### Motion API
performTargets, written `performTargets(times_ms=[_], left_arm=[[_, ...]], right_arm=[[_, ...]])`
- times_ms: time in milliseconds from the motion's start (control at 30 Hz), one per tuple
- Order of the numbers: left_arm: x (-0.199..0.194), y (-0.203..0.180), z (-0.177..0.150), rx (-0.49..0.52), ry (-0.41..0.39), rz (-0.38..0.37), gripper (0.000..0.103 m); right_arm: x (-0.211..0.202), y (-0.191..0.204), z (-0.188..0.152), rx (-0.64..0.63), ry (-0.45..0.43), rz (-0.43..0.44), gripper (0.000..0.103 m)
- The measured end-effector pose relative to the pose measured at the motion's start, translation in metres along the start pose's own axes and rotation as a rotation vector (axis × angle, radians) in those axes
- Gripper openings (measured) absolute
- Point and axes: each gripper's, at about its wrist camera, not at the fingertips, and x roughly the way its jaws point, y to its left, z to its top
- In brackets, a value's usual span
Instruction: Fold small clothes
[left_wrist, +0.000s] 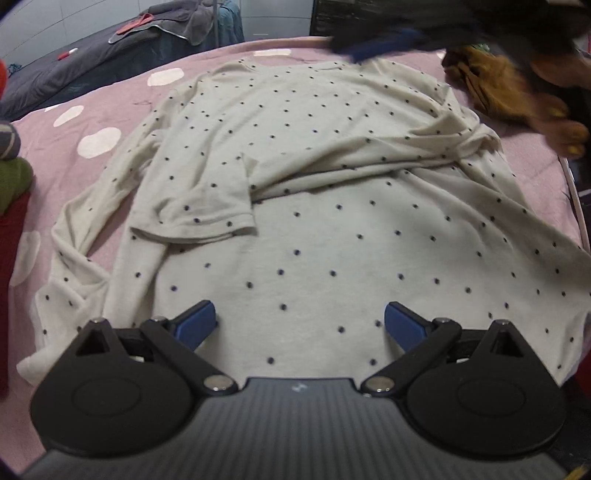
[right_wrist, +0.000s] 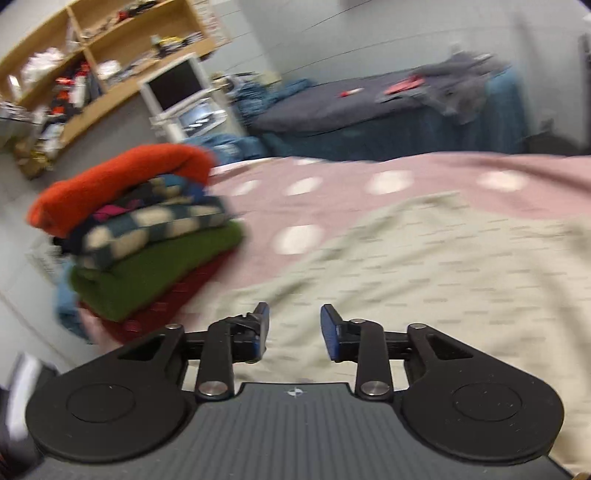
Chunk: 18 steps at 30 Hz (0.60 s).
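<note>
My left gripper (left_wrist: 300, 325) has black linkage arms, round black housings, silver pivot screws and blue pads (left_wrist: 195, 323) over a ribbed grey body. My right gripper (right_wrist: 294, 332) looks the same, with blue-faced fingers (right_wrist: 330, 338).

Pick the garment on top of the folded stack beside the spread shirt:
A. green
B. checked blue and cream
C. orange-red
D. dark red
C: in the right wrist view the orange-red garment crowns the stack, with the checked, green and dark red pieces beneath it, beside the dotted shirt.
</note>
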Motion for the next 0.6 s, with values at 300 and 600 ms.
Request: performTargets(times_ms=[300,600], left_arm=[[-0.003,0.029,0.021,-0.042,-0.110,0.086,0.089],[0.002,0.025,0.019,-0.006,-0.094,0.120,0.089]], right_arm=[[-0.084,-0.103,-0.020,0.313,0.085,-0.339,0.058],[-0.077,-0.118,-0.052,0.516,0.149,-0.292,0.054]])
